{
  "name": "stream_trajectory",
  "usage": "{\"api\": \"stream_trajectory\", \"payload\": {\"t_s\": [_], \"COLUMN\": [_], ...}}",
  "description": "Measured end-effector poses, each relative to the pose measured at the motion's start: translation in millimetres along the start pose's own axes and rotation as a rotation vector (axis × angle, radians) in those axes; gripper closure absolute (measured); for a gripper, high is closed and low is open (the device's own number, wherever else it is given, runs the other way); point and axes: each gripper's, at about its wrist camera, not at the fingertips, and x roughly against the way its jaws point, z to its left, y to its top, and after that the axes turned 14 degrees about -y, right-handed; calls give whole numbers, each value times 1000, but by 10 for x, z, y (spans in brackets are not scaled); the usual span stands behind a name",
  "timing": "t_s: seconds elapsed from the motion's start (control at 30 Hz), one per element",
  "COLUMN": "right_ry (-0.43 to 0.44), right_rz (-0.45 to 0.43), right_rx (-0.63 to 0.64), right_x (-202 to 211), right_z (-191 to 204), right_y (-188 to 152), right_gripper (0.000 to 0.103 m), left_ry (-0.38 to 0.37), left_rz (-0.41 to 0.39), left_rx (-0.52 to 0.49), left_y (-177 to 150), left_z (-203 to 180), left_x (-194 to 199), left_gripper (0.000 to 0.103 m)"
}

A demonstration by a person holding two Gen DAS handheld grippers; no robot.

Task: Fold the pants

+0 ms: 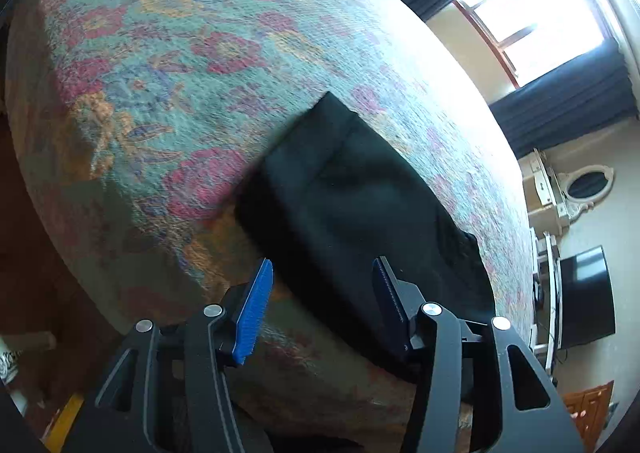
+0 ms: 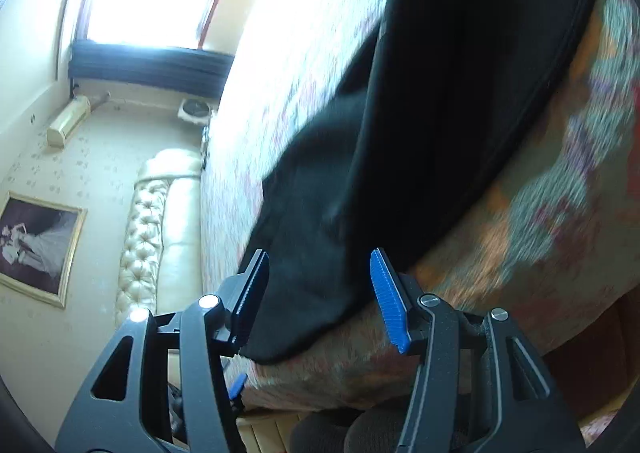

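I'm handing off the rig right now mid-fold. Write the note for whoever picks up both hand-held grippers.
Left hand-held gripper: open, holding nothing, hovering over the near end of the black pants.
Right hand-held gripper: open, holding nothing; one end of the pants lies between its fingers, ungripped.
Pants: lying on the floral bedspread near the bed edge, in a narrow, layered strip that looks already folded lengthwise.
Done: apparently the lengthwise fold; both views are blurred, so check the edges.
Left: grip one end with both grippers, fold it across to the other end, flatten.
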Motion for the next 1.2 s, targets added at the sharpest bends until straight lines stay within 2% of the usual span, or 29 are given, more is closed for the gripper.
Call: {"api": "stream_trajectory", "payload": {"t_s": [0.13, 0.23, 0.33, 0.37, 0.4, 0.5, 0.6, 0.67, 0.77, 0.8, 0.87, 0.97, 1.07, 1.13, 1.17, 1.2], "right_ry": [-69, -196, -367, -398, -393, -339, -352, -294, -262, -256, -240, -261, -286, -241, -270, -292], "right_rz": [-169, -310, -366, -383, -377, -346, -328, -315, -304, -311, -353, -413, -376, -404, -440, -482], "right_rx": [-105, -136, -136, -180, -226, -317, -331, -350, -361, -352, -338, -303, -312, -364, -380, -387], "right_x": [461, 875, 1195, 1307, 1376, 1446, 1409, 1323, 1199, 1184, 1244, 1360, 1259, 1325, 1413, 1512], "right_z": [-311, -659, -1111, -1326, -1540, -2026, -2306, -2405, -2442, -2453, -2429, -2365, -2543, -2655, -2663, -2645], "right_y": [879, 1593, 2093, 2195, 2281, 2353, 2331, 2309, 2282, 2284, 2312, 2320, 2298, 2236, 2195, 2157], "right_gripper": [49, 47, 47, 47, 47, 47, 47, 54, 76, 97, 97, 97, 97, 91, 90, 84], "left_ry": [-42, -51, -53, -46, -42, -17, -7, 9, 14, 18, 27, 30, 24, 20, 20, 24], "left_rz": [39, 85, 93, 81, 81, 95, 80, 82, 78, 76, 75, 80, 76, 74, 76, 79], "left_rx": [-98, -139, -184, -193, -199, -179, -164, -178, -175, -175, -181, -192, -198, -206, -215, -226], "left_y": [-7, -23, -41, -44, -52, -35, -41, -34, -30, -32, -34, -36, -49, -58, -63, -68], "left_z": [-208, -265, -312, -308, -299, -230, -233, -264, -264, -272, -289, -291, -304, -314, -323, -332], "left_x": [-203, -355, -460, -483, -522, -653, -692, -719, -738, -743, -754, -767, -785, -805, -812, -822], "left_gripper": [38, 38, 31, 29, 29, 29, 29, 28, 26, 26, 26, 24, 22, 19, 18, 17]}}
